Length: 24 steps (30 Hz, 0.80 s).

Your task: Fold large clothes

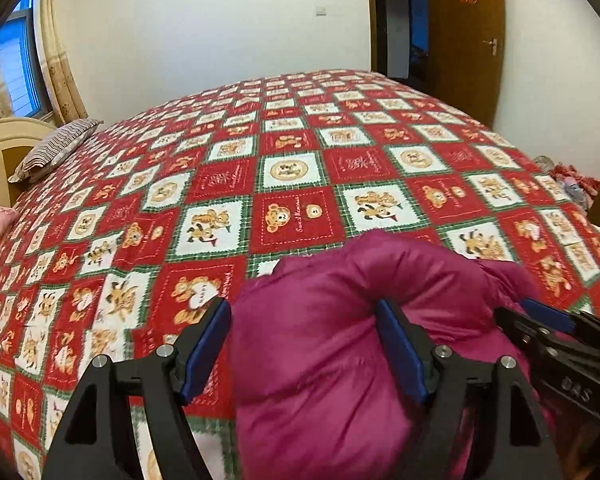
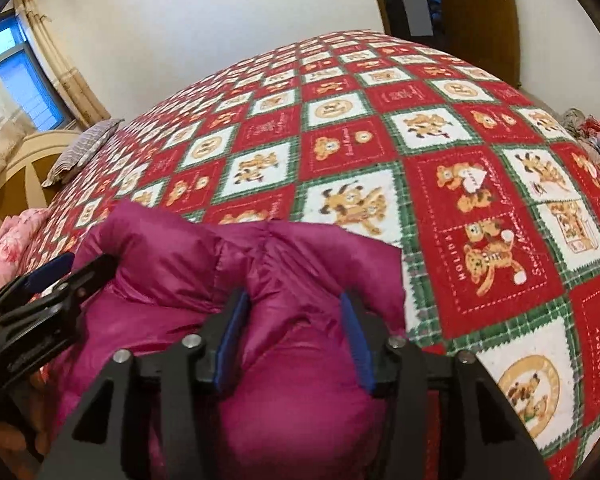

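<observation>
A puffy magenta down jacket point(image 1: 324, 344) is bunched at the near edge of the bed, also in the right wrist view point(image 2: 292, 312). My left gripper point(image 1: 304, 344) has its blue-padded jaws around a thick fold of it, jaws wide apart and pressing into the fabric. My right gripper point(image 2: 292, 340) grips another thick fold the same way. Each gripper shows in the other's view, the right gripper point(image 1: 548, 320) at the right and the left gripper point(image 2: 56, 272) at the left. The rest of the jacket hangs below, hidden.
The bed carries a red, white and green bear-patterned quilt point(image 1: 292, 168). A striped pillow point(image 1: 56, 148) lies by the headboard at the left, a pink pillow point(image 2: 12, 248) nearer. A wooden door point(image 1: 464, 40) stands behind. Clutter point(image 1: 572, 184) lies at the right bedside.
</observation>
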Motion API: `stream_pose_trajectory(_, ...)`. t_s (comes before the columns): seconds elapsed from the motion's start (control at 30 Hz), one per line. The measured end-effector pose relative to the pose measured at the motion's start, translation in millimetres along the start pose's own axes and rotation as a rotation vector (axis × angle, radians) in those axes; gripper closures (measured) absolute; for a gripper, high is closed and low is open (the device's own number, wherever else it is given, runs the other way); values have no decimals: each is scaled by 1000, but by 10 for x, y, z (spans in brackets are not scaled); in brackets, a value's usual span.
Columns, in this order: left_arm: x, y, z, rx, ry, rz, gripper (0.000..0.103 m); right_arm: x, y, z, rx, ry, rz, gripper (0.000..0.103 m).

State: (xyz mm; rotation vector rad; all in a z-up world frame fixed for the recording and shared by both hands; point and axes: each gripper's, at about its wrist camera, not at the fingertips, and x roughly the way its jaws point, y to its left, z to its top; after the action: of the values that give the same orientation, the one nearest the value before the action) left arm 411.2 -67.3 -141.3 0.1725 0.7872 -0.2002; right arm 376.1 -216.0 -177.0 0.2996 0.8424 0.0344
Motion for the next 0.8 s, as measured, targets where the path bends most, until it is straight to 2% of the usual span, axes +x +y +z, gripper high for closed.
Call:
stream_pose_trajectory(0.13,150,-99,-34,28,4,52,21,75,-99,-10,28,2,27,50)
stream_pose_trajectory(0.3,347,-116,-53,34,25,77,15,152,-35,29,-18,13,-4,49)
stream_pose_trajectory(0.5,583,-97,-34,14,72,50,14,231,-43,64,-23,13,-20,49)
stream_pose_trajectory(0.67,591,-88,-34,10,71,41,14,220,-19,64,-32,18,-33,49)
stream_pose_trajectory(0.8,531,-105,-52,32,55,55,14,-24,-65,75,-14,23,12,57)
